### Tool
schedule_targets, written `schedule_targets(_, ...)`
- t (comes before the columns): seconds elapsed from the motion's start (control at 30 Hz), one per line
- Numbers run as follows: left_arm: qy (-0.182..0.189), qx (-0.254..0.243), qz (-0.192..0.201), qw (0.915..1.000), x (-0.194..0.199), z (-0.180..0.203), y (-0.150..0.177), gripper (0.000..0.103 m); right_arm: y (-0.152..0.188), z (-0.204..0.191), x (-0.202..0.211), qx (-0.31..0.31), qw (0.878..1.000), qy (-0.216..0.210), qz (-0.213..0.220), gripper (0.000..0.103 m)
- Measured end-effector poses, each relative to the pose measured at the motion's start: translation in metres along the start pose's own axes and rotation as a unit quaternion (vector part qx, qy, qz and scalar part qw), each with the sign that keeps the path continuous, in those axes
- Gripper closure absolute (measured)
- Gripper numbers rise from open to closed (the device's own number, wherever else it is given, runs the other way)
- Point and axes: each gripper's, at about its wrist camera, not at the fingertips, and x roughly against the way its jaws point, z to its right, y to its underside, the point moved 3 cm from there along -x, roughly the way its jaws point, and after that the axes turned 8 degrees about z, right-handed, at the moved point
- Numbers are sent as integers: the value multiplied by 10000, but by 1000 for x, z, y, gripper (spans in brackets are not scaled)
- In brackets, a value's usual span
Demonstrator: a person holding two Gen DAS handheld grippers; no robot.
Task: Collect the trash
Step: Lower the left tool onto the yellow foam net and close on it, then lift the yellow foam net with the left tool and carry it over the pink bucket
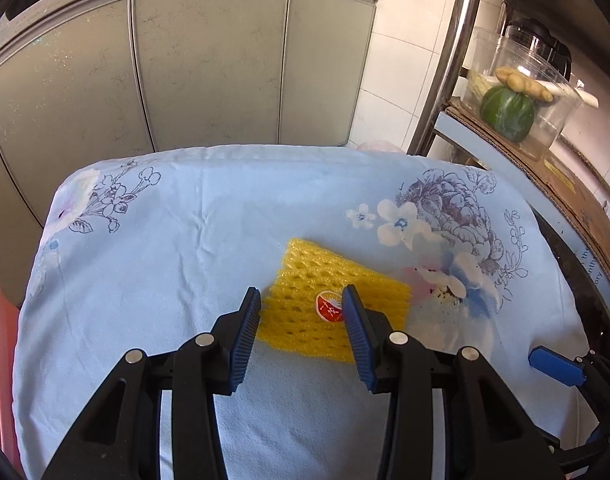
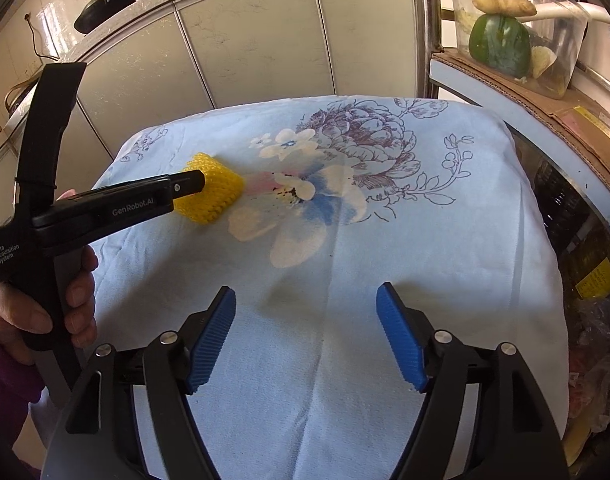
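- Far left, right wrist view: a hand wrapped round the black handle of the left gripper, purple sleeve at the frame corner. Readable on the tool body: "GenRobot.AI" along the arm, "Data Acquisition System" on the grip.
- Left of centre: yellow foam fruit net, the trash in question, lying flat on the blue floral cloth. Seen side-on from the other camera, same net tucked under the left tool's tip.
- Left gripper angled down over the net, jaws apart, one blue pad at each side of the near edge; pads seemingly not yet pressing, net uncrushed. Probably lined up this way so a squeeze pinches the soft mesh across its width.
- Round red sticker on the net, white marks on it, too small to read.
- Centre to right: right gripper hanging wide open above bare cloth, nothing between the pads, well apart from the net. Likely parked clear to give the left tool room.
- Far right: clear plastic container on cardboard, holding a green squash and a ginger root. Yellow label on the cardboard, unreadable.
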Motion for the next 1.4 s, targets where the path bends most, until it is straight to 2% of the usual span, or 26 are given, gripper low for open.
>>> schedule_targets(0.13, 80, 52, 3, 10000, 3, 1, 4, 74, 0, 0, 1, 1, 10000, -15, -1, 28)
schedule_targets(0.2, 65, 8, 44, 10000, 7, 3, 6, 90, 0, 1, 1, -3, 10000, -17, 1, 28)
schedule_targets(0.23, 40, -13, 55, 10000, 10, 4, 7, 94, 0, 0, 2, -6, 10000, -21, 2, 28)
schedule_targets(0.4, 179, 77, 48, 9998, 23, 4, 13, 95, 0, 1, 1, -30, 10000, -49, 6, 28)
schedule_targets(0.63, 243, 155, 233, 9993, 55, 4, 14, 95, -1, 1, 1, -70, 9999, -86, 13, 28)
schedule_targets(0.93, 54, 184, 421, 9989, 96, 0, 25, 95, -1, 1, 0, -44, 10000, -66, 6, 27)
schedule_targets(1.2, -56, 317, 493, 9983, 122, -13, 37, 95, 0, -8, -5, 238, 9997, 42, -102, 18)
schedule_targets(1.4, -136, 336, 645, 9973, 139, -20, 41, 95, 4, -19, -11, 667, 9969, 348, -245, 13)
